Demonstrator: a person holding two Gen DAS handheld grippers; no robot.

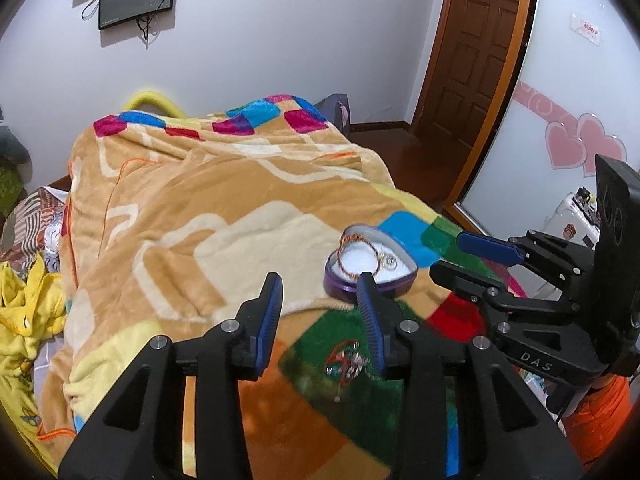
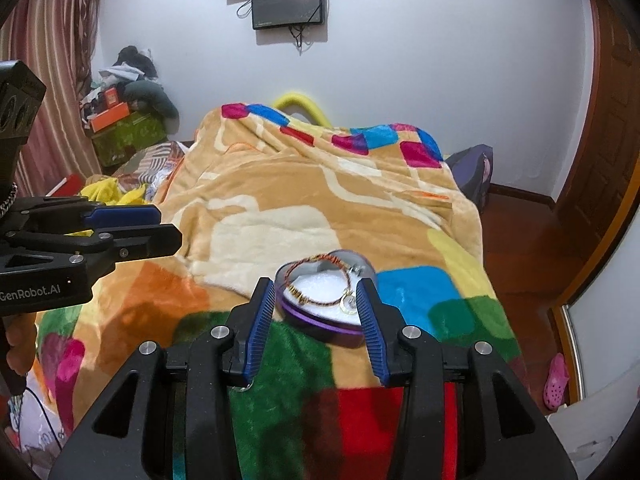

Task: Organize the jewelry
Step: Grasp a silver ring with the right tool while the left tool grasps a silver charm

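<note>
Purple heart-shaped tin box (image 2: 320, 320) with white padding resting on multicoloured plush blanket (image 1: 200, 208), red-gold beaded bracelet (image 2: 320, 280) inside. Second tangled red bracelet (image 1: 348, 362) on green patch. Left gripper (image 1: 320, 292) spread wide, empty. Right gripper (image 2: 316, 294) spread wide, empty, flanking box.

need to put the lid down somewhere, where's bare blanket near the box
Free: the cream patch left of and behind the box, and the blue square to its right. Crowded: the green patch in front, where loose jewelry lies between the left gripper fingers.
</note>
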